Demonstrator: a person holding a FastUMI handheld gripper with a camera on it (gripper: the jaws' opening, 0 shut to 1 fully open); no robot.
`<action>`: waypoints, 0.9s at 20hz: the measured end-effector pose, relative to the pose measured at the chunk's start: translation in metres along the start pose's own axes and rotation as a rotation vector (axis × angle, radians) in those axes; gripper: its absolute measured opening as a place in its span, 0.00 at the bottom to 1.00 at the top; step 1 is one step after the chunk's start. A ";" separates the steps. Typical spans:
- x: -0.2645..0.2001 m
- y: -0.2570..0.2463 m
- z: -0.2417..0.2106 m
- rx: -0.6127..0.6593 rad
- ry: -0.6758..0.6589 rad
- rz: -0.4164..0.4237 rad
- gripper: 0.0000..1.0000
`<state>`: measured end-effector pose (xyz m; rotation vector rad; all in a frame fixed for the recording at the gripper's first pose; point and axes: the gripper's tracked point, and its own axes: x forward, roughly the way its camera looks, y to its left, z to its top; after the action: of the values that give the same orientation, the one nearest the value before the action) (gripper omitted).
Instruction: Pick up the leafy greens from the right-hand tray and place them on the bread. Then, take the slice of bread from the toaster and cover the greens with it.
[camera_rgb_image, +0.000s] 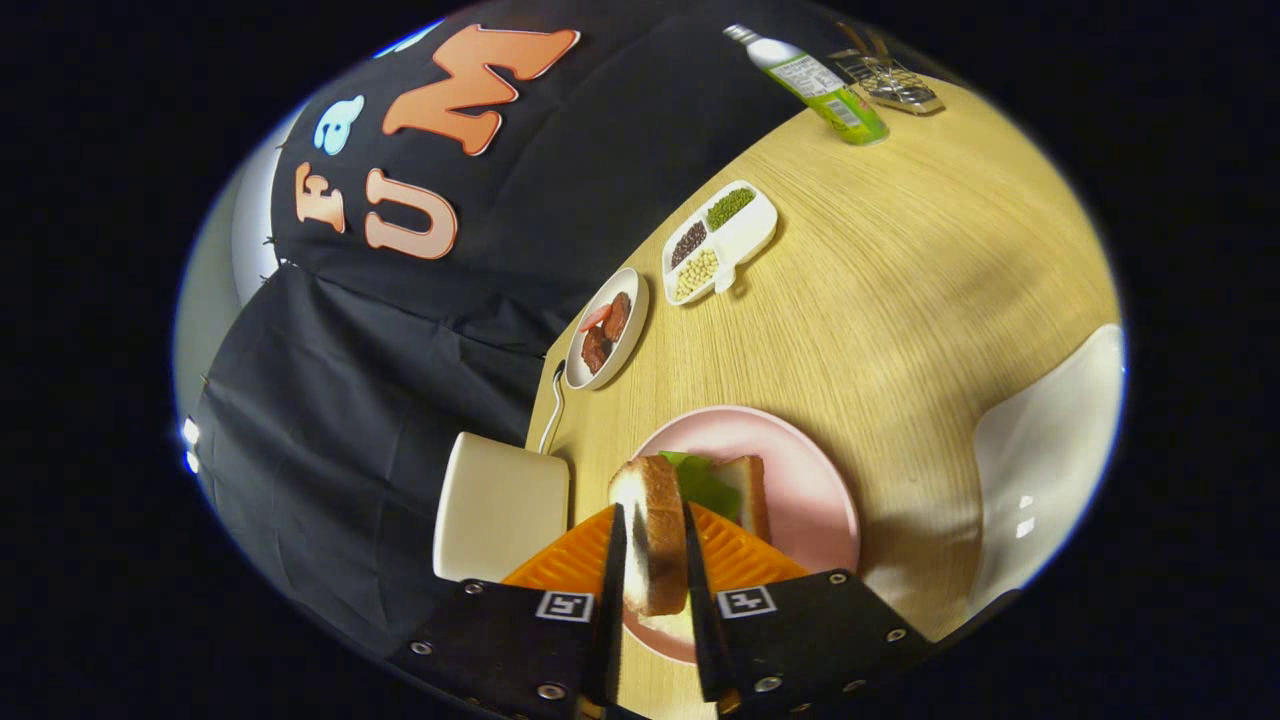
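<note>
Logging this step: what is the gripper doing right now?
Gripper: shut on the bread slice, held on edge between both fingers above the pink plate, beside the greens.

Bread slice (655, 530) between pressing tongs (652, 560) — above greens (705, 485).

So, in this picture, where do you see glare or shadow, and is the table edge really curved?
Gripper view: the fisheye bends the table edge into a curve; bright glare spots sit on the white tray; a soft shadow falls on the table beside the pink plate; the bread slice, held in the gripper, looks sharp.
</note>
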<state>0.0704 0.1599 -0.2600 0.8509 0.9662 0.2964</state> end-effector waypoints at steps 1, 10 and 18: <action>-0.003 0.001 0.003 -0.040 -0.018 -0.009 0.37; -0.088 0.027 0.076 -0.409 -0.401 -0.127 0.88; -0.216 0.061 0.119 -0.657 -0.816 -0.276 0.97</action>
<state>0.0552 0.0170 -0.0511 0.1726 0.1736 0.0024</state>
